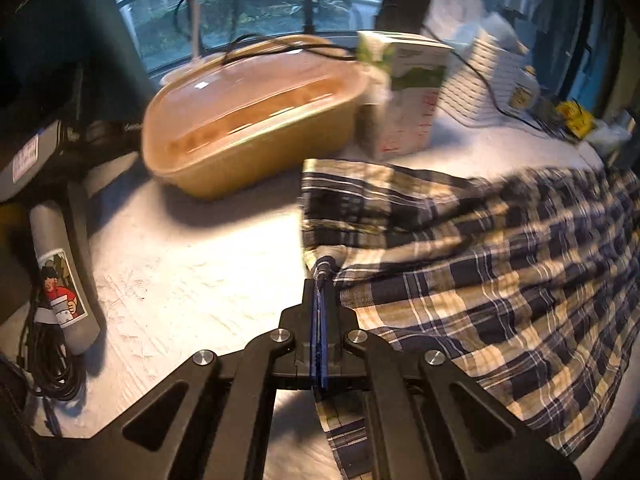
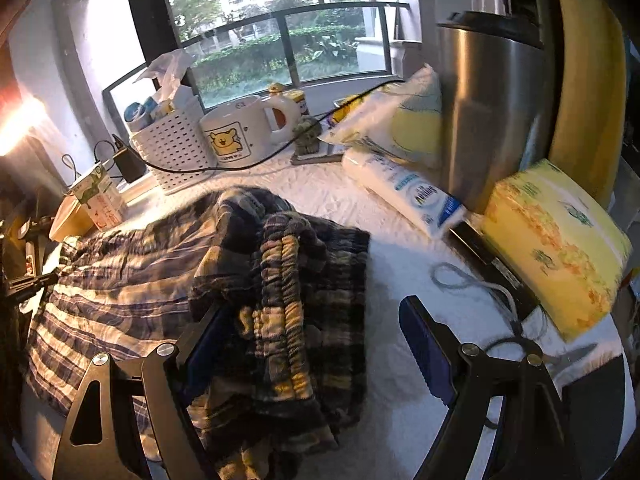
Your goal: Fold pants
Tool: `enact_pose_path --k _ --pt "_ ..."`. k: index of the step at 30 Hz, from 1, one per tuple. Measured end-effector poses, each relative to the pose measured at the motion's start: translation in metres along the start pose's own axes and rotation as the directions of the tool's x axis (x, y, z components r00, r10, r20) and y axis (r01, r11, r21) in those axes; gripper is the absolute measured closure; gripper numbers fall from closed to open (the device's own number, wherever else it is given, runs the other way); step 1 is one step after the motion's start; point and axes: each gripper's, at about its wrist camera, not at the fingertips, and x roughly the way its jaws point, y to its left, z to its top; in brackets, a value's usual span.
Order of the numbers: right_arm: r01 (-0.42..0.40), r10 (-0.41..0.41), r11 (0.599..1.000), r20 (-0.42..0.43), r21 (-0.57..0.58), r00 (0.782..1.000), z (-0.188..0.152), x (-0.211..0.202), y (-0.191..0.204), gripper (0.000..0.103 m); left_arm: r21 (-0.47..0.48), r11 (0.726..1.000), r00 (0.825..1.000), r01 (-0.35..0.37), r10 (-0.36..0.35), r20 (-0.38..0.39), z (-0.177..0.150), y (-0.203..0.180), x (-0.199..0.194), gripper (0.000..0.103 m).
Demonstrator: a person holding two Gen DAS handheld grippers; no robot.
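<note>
The pants (image 1: 480, 272) lie on the table (image 1: 192, 280), spread across its pale top in front of the lidded tub (image 1: 248, 120) — plaid, creased, and not yet a neat shape. Seen from the left wrist, the left gripper (image 1: 322, 276) has its jaws pressed together on a bunched corner of the cloth, on the edge that lies nearest the tub; a strip of plaid also hangs below the jaws toward the camera. So that corner is pinched and ready to be drawn over.

From the right wrist, the far end of the pants from the tub is the elastic waistband (image 2: 288, 280), which is heaped and doubled over itself in thick ridges. The right gripper (image 2: 308, 340) stands with its jaws spread wide, one finger at each side of that heap, and the pads press on nothing that I can see; the left-hand finger is partly sunk behind the cloth, so contact there is uncertain.

As to progress, I judge the fold barely begun. The cloth looks roughly laid out lengthwise, perhaps with one leg over the other, but that is hard to confirm through the creases. Left to do: take hold of the waistband, smooth the length, then bring one end over the other — and square up the edges.
</note>
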Motion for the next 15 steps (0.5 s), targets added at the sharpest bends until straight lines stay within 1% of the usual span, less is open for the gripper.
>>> enact_pose_path --k 1,3,5,6,8,10,11,12,13,15 --pt "-0.002 0.002 1.000 0.001 -0.003 1.000 0.001 0.001 0.002 0.018 -0.015 1.000 1.000 0.019 -0.019 0.006 0.000 0.004 0.003 0.103" --pt "-0.005 0.006 1.000 0.002 -0.011 1.000 0.003 0.002 0.006 0.018 -0.031 0.999 1.000 0.025 -0.025 -0.010 0.003 0.009 0.005 0.100" --pt "-0.003 0.003 1.000 0.004 -0.021 1.000 0.004 0.000 0.010 0.018 -0.022 0.999 0.999 0.033 -0.033 -0.023 0.007 0.007 -0.001 0.100" --pt "-0.001 0.001 1.000 0.006 -0.025 1.000 0.004 -0.001 0.011 0.018 -0.010 0.999 0.999 0.034 -0.034 -0.015 0.009 0.007 -0.007 0.100" --pt "0.000 0.000 1.000 0.012 -0.026 1.000 0.004 -0.006 0.011 0.018 0.024 0.999 0.999 0.030 -0.030 0.013 0.016 0.001 -0.020 0.096" --pt "-0.016 0.017 0.999 0.029 -0.039 0.999 0.005 -0.014 0.014 0.018 0.067 0.997 0.998 0.038 -0.041 0.044 0.021 -0.009 -0.033 0.088" --pt "-0.037 0.040 0.998 0.042 -0.054 0.998 0.007 -0.017 0.018 0.018 0.097 0.993 0.996 0.060 -0.066 0.062 0.025 -0.015 -0.038 0.086" --pt "-0.055 0.058 0.996 0.052 -0.070 0.997 0.009 -0.020 0.022 0.018 0.119 0.990 0.995 0.072 -0.080 0.064 0.028 -0.022 -0.038 0.083" --pt "-0.070 0.076 0.993 0.059 -0.094 0.995 0.012 -0.022 0.027 0.018 0.141 0.987 0.994 0.074 -0.084 0.063 0.031 -0.027 -0.037 0.082" --pt "-0.070 0.082 0.983 0.063 -0.169 0.995 0.021 -0.022 0.043 0.018 0.190 0.981 0.997 0.044 -0.057 0.059 0.038 -0.035 -0.033 0.082"
